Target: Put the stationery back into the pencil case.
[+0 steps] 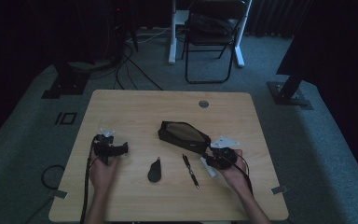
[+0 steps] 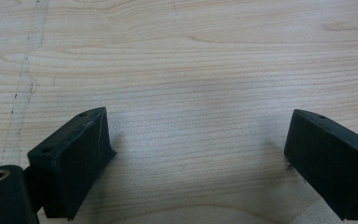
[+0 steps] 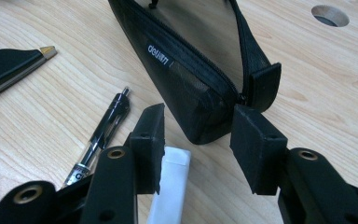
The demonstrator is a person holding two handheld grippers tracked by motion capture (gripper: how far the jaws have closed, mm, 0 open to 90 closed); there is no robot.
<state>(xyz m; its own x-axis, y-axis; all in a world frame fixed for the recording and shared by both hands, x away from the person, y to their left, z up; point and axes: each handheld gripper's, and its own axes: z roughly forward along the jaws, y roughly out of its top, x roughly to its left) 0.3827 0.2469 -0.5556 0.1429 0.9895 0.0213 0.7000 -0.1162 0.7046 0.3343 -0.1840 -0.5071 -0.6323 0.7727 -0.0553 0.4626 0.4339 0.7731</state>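
Observation:
An open black mesh pencil pouch [image 1: 184, 135] lies right of the table's middle, its zipper end [image 3: 261, 84] towards me. My right gripper [image 1: 210, 157] sits just in front of that end. In the right gripper view its jaws [image 3: 198, 140] stand apart on either side of the pouch's near tip, and the pads do not press on it. A white eraser [image 3: 172, 186] lies under its left jaw. A black pen [image 3: 102, 135] and a black box cutter [image 3: 9, 67] lie to the left. My left gripper [image 1: 115, 148] is open over bare wood [image 2: 200, 154].
The wooden table [image 1: 135, 105] has a round cable hole [image 1: 203, 103] at the back. The pen [image 1: 191, 171] and the cutter [image 1: 155, 170] lie between my two hands. A folding chair [image 1: 212, 37] stands beyond the table, with cables on the floor at the left.

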